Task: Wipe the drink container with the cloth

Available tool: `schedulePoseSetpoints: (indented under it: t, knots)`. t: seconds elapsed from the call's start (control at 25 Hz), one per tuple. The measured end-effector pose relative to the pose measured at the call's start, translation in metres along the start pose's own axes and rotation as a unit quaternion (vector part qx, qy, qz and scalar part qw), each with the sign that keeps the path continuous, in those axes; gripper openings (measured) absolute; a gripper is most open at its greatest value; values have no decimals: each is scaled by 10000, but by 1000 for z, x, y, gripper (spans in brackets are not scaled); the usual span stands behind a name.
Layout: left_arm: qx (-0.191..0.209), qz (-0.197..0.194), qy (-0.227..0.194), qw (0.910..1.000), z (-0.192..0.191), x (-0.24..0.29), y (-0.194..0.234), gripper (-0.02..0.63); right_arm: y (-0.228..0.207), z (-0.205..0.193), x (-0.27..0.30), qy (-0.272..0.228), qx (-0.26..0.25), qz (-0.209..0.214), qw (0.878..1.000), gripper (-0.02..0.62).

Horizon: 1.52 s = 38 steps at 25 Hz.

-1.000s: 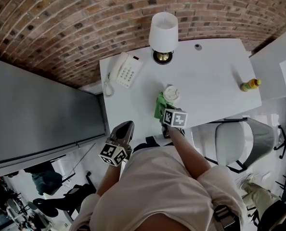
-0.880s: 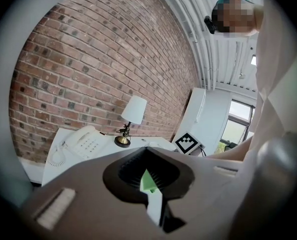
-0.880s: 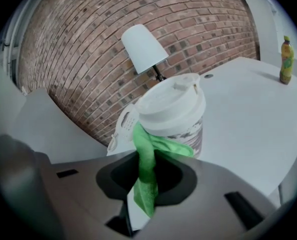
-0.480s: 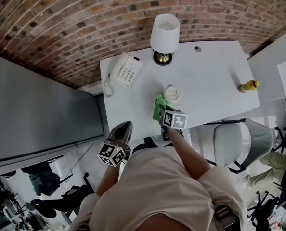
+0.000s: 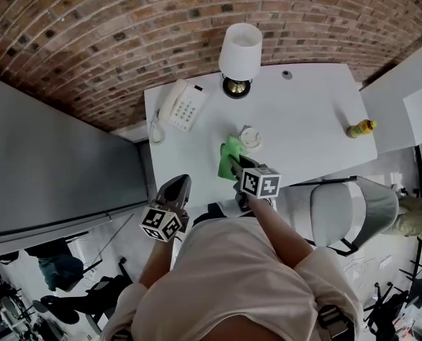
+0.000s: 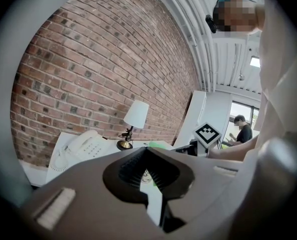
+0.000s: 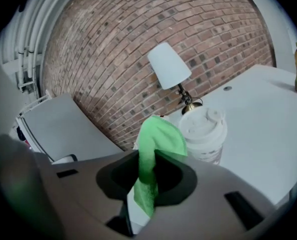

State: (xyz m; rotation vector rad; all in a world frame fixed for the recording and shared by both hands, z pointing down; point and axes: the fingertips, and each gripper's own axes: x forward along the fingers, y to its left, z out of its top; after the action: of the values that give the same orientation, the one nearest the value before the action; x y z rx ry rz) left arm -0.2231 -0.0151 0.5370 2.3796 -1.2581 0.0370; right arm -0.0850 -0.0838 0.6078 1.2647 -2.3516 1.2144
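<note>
A white lidded paper cup (image 5: 251, 137) stands upright near the middle of the white table (image 5: 303, 112). My right gripper (image 5: 234, 165) is shut on a green cloth (image 5: 229, 155), held just left of the cup and in front of it. In the right gripper view the cloth (image 7: 156, 139) sticks up out of the gripper (image 7: 148, 156), and the cup (image 7: 204, 134) is close behind it on the right. Whether cloth and cup touch is unclear. My left gripper (image 5: 180, 185) hangs off the table's front left edge, shut and empty; its own view (image 6: 146, 151) shows nothing in it.
A white-shaded lamp (image 5: 240, 54) and a white desk phone (image 5: 180, 105) stand at the back of the table by the brick wall. A yellow bottle (image 5: 360, 128) sits at the right end. A grey chair (image 5: 353, 206) stands at the table's front right.
My right gripper has risen a little toward the head camera with the cloth, which now hangs slightly farther left of the cup. The left gripper has barely shifted.
</note>
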Motion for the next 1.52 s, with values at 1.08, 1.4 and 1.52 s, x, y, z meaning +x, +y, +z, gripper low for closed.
schedulePoseSetpoints:
  t: [1.08, 1.4, 1.52]
  knots:
    - [359, -88, -955, 9947, 85, 38, -58, 5, 29, 122, -146, -2231, -2152, 581, 9490, 70]
    - [636, -21, -986, 9931, 82, 43, -81, 5, 18, 127, -171, -2347, -2422, 531, 9399, 69]
    - [678, 19, -1054, 9921, 83, 43, -92, 5, 16, 124, -178, -2329, -2523, 562, 9375, 69]
